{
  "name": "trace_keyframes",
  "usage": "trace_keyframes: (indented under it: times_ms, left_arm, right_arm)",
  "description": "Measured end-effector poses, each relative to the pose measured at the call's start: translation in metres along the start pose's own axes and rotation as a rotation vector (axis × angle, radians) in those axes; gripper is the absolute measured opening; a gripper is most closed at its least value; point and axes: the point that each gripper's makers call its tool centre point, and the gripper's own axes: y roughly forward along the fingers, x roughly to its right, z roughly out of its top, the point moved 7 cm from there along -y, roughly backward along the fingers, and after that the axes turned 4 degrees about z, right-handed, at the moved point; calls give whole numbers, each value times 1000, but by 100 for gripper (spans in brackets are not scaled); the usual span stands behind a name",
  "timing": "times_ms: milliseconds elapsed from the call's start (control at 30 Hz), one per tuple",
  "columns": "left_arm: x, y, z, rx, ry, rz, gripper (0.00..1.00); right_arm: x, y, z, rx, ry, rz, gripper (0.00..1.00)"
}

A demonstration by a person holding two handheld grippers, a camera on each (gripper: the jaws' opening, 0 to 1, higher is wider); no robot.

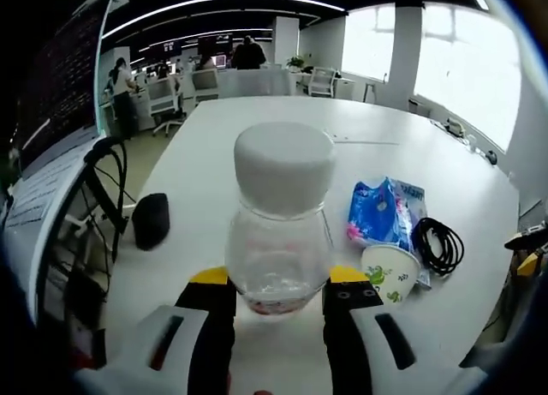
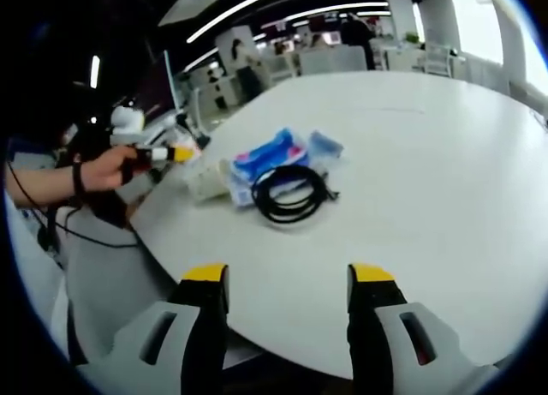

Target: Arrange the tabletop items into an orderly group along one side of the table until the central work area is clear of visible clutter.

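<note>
A clear jar (image 1: 280, 228) with a white lid stands between the jaws of the left hand-held gripper (image 1: 278, 277), held at its base, little visible inside. Just right of it: a cup (image 1: 390, 272), blue packet (image 1: 383, 212), and black cable (image 1: 438, 245) on the surface (image 1: 385, 146). The right hand-held gripper (image 2: 288, 275) is wide, holding nothing, the cable ahead.

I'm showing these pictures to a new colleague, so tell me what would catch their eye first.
First the clear jar with its white lid, between the left gripper jaws at the table's near edge. Next, in the right gripper view, the black cable coiled beside the blue packet on the white table, ahead of the open right gripper.
</note>
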Motion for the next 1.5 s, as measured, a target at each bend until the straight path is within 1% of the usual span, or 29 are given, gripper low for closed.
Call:
trace_keyframes:
  times_ms: [333,400,700,767,900,1067,1333,1500]
  left_arm:
    - [-6,17,11,4,-20,1,38]
    - [-7,22,13,12,-21,-1,38]
    - [-10,40,27,18,-62,6,39]
    - [-11,44,29,22,-71,1,39]
    - [-12,51,32,21,-101,-13,40]
    - [-12,58,37,22,-101,-13,40]
    - [-15,68,44,14,-97,-21,40]
    - [-16,67,44,11,-91,-35,40]
  right_arm:
    - [0,0,-1,-5,11,-6,54]
    - [1,0,-1,-5,14,-8,54]
    - [1,0,-1,-19,13,-9,54]
    - [1,0,1,-26,-1,-11,54]
    - [2,-2,4,-18,1,-19,54]
    - [2,-5,3,-16,1,-30,54]
    - [3,-11,-7,-25,16,-47,55]
    - [3,-13,-8,-17,24,-56,55]
